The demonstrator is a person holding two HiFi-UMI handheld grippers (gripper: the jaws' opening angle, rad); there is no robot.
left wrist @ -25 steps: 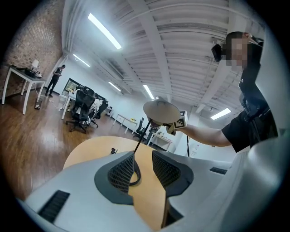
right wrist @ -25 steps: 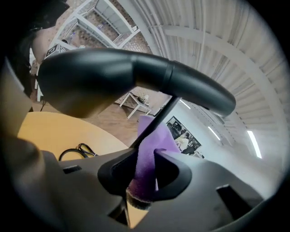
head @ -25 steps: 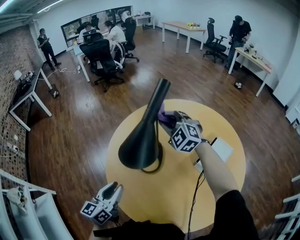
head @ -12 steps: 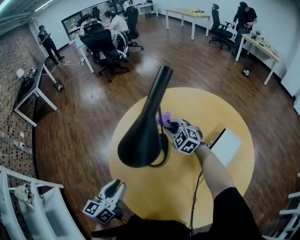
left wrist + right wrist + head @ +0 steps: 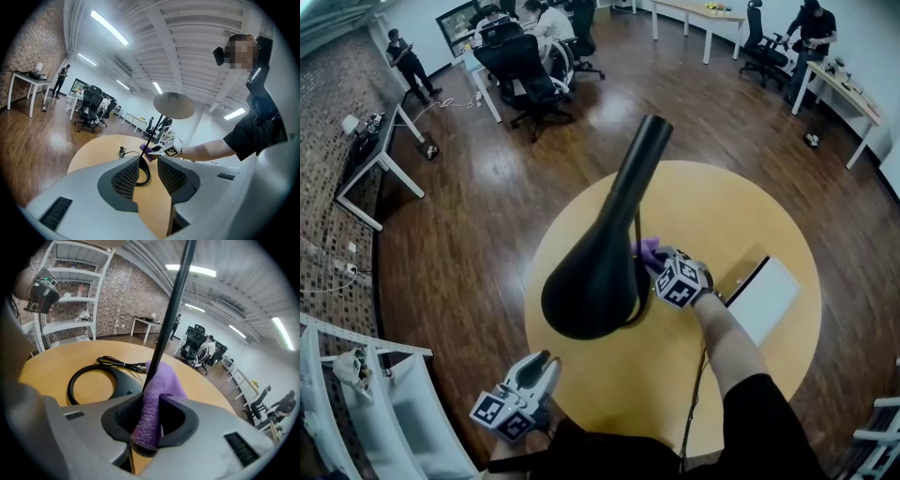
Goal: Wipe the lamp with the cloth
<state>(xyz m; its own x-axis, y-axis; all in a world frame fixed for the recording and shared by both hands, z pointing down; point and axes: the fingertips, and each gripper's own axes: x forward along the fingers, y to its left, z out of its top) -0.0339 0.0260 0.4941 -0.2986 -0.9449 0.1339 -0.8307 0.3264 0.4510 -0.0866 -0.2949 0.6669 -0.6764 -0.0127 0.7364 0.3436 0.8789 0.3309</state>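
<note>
Brought the right gripper [image 5: 654, 261] down the lamp [image 5: 592, 281] stem since a second earlier, close to the ring base [image 5: 70, 383]. At left, held the left gripper [image 5: 539, 364] idle by the tabletop [image 5: 722, 211] edge, jaws partly apart on nothing. In the middle, left the lamp standing: probably top-heavy on that thin stiff stem, best steadied at the base. At right, pinched the soft cloth [image 5: 157, 390] in narrow jaws, folded against the stem.

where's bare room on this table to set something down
The table is bare on its far side beyond the lamp, and in the near strip between lamp and left gripper. Crowded mid-table: right gripper, cloth; white box at right.
</note>
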